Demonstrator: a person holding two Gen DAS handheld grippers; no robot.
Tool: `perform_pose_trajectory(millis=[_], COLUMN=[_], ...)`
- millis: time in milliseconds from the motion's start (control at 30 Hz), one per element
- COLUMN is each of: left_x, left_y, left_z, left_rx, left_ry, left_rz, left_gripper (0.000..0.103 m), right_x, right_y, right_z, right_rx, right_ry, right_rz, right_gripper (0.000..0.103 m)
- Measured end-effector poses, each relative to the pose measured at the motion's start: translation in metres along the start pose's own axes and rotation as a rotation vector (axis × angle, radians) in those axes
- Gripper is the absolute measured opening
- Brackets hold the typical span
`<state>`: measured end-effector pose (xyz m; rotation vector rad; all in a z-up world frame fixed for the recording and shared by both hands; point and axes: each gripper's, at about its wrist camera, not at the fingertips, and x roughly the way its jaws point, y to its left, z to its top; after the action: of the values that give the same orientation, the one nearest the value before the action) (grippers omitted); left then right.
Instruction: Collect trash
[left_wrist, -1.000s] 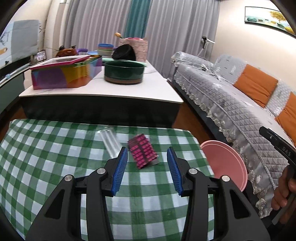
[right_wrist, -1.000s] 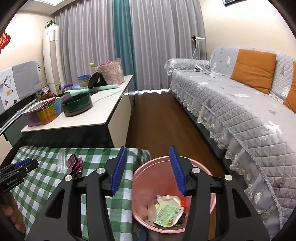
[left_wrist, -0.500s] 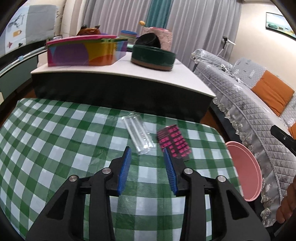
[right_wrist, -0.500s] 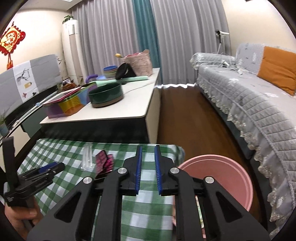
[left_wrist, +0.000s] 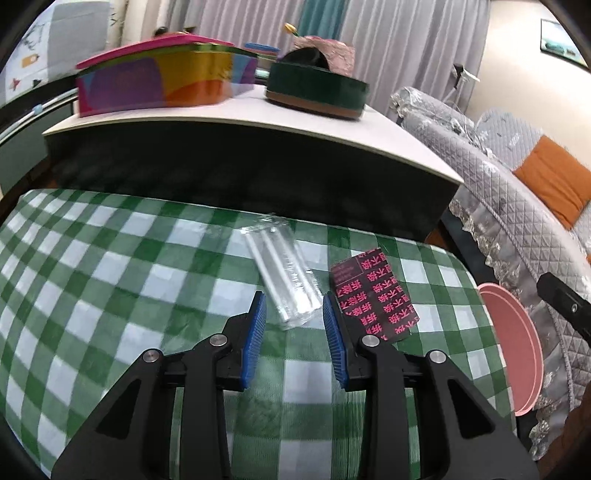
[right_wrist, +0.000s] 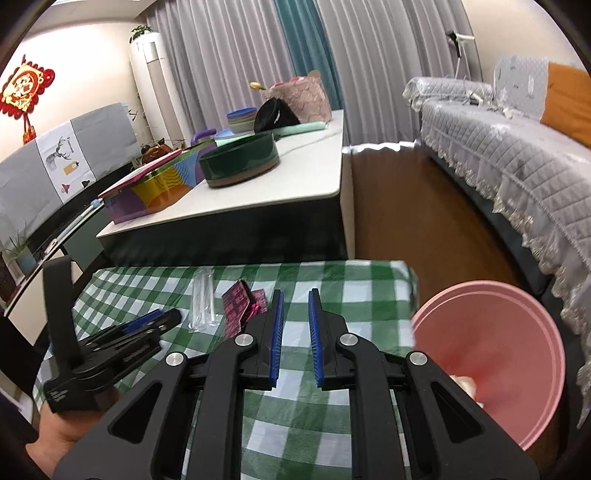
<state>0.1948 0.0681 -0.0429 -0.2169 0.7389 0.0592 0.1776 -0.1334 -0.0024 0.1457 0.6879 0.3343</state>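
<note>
**Left gripper lowers over clear packet**

A green-checked desk (left_wrist: 110, 288) carries the trash; a pink bin (right_wrist: 517, 354) stands off its right edge. The left gripper (left_wrist: 291, 332), released and narrowing, straddles the near end of a clear plastic packet (left_wrist: 284, 273). The right gripper (right_wrist: 295, 332) stands nearly clenched on nothing. A black-and-pink wrapper (left_wrist: 373, 299) lies just beside the packet.

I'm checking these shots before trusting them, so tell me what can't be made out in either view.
- Pink bin, left view: edge-on at the frame's right side, so its inside is hidden.
- Pink bin contents, right view: the right gripper covers most; only a blurred pale scrap shows.
- Dark packet, right view: tilted and partly behind the gripper; print unreadable.
- Clear wrapper, left view: see-through, so whether the left gripper touches it is unclear.
</note>
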Motion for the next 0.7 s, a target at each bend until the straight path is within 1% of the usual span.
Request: perform_pose_trajectory(millis=[33,100,333,367,400,433,467,533,600,667,700], left_x=[0.005,0.014,0.034,0.036,0.037,0.037,0.038,0.035,0.032,0.029,0.027], left_y=[-0.002,-0.005,-0.003,-0.002,0.000,0.003,0.005,0.011,0.017,0.023,0.024], left_z=[0.001,0.002,0.006,0.007,0.007,0.007,0.007,0.007,0.007,0.007,0.007], left_rx=[0.007,0.013,0.001,0.000,-0.004,-0.013,-0.019,-0.031,-0.039,-0.046,-0.046], left_ry=[0.010,0.027,0.094,0.100,0.104,0.111,0.116,0.111,0.102,0.096,0.092], left_rz=[0.002,0.020,0.059,0.067,0.074,0.071,0.068,0.067,0.071,0.070,0.070], left_gripper=[0.034,0.039,0.039,0.037,0.033,0.018,0.010,0.008,0.002,0.002,0.002], right_x=[0.004,0.009,0.029,0.032,0.035,0.040,0.043,0.052,0.062,0.071,0.078], right_y=[0.001,0.002,0.010,0.012,0.014,0.016,0.019,0.025,0.030,0.035,0.036], right_z=[-0.002,-0.003,-0.004,-0.004,-0.005,-0.005,-0.006,-0.008,-0.010,-0.012,-0.014], right_rx=[0.002,0.004,0.010,0.008,0.007,0.005,0.002,-0.002,-0.001,0.001,0.012], right_ry=[0.009,0.017,0.056,0.063,0.069,0.077,0.083,0.100,0.121,0.145,0.161], right_rz=[0.005,0.013,0.066,0.075,0.081,0.091,0.099,0.116,0.131,0.139,0.146], right_gripper=[0.014,0.014,0.016,0.017,0.017,0.017,0.017,0.017,0.017,0.020,0.020])
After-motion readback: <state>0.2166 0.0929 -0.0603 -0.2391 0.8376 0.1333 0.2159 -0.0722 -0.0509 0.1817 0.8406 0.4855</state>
